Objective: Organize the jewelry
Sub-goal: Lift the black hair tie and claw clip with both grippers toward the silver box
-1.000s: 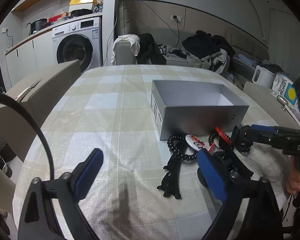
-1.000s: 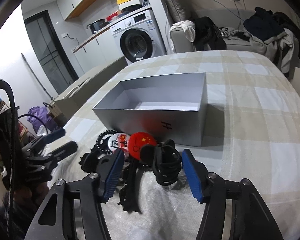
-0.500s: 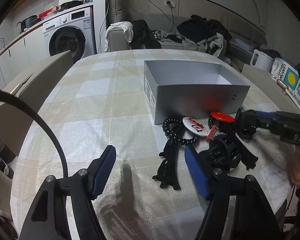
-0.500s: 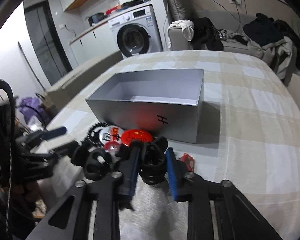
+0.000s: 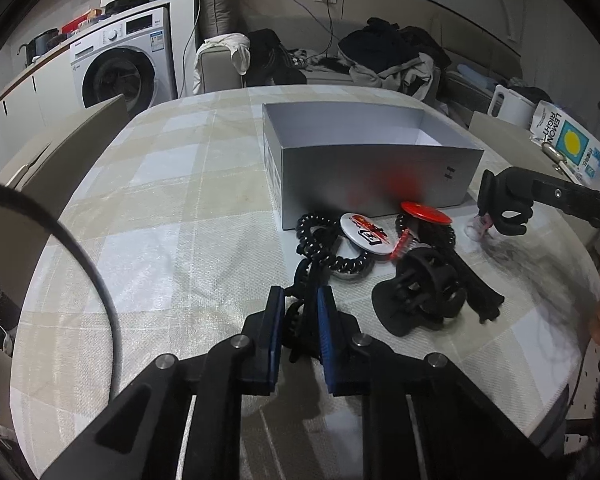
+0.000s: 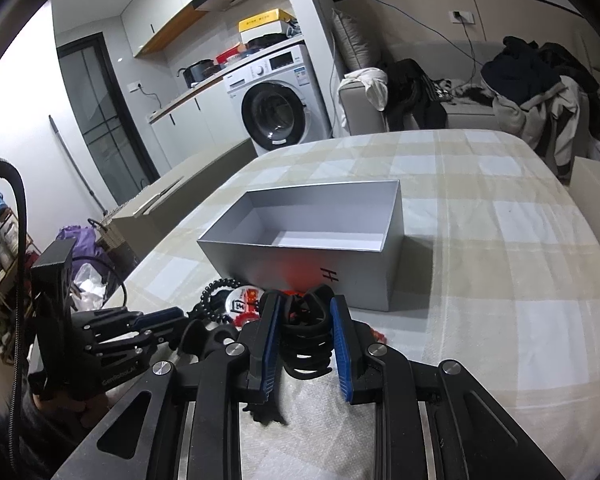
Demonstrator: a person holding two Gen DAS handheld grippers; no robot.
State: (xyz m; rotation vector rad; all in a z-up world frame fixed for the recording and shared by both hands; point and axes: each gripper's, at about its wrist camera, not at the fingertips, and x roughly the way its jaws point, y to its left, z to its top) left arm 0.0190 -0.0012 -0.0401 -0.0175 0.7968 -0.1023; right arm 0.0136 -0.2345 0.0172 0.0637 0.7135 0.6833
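Note:
An open silver box (image 5: 372,160) stands on the checked tablecloth; it also shows in the right wrist view (image 6: 312,236). In front of it lie a black coil hair tie (image 5: 328,248), a white badge (image 5: 366,230), a red badge (image 5: 426,213) and a large black claw clip (image 5: 416,296). My left gripper (image 5: 300,320) is shut on a black flat hair clip (image 5: 304,308) on the table. My right gripper (image 6: 304,332) is shut on a black claw clip (image 6: 306,336) and holds it above the table; this clip shows in the left wrist view (image 5: 504,208).
A cardboard box (image 5: 60,152) stands at the table's left edge. A washing machine (image 5: 120,68) and a sofa with clothes (image 5: 384,60) are beyond the table. A white kettle (image 5: 512,106) and a printed bag (image 5: 568,144) sit to the right.
My left gripper moved right and shut on the flat black clip. My right gripper closed on the black claw clip and lifted it off the table.

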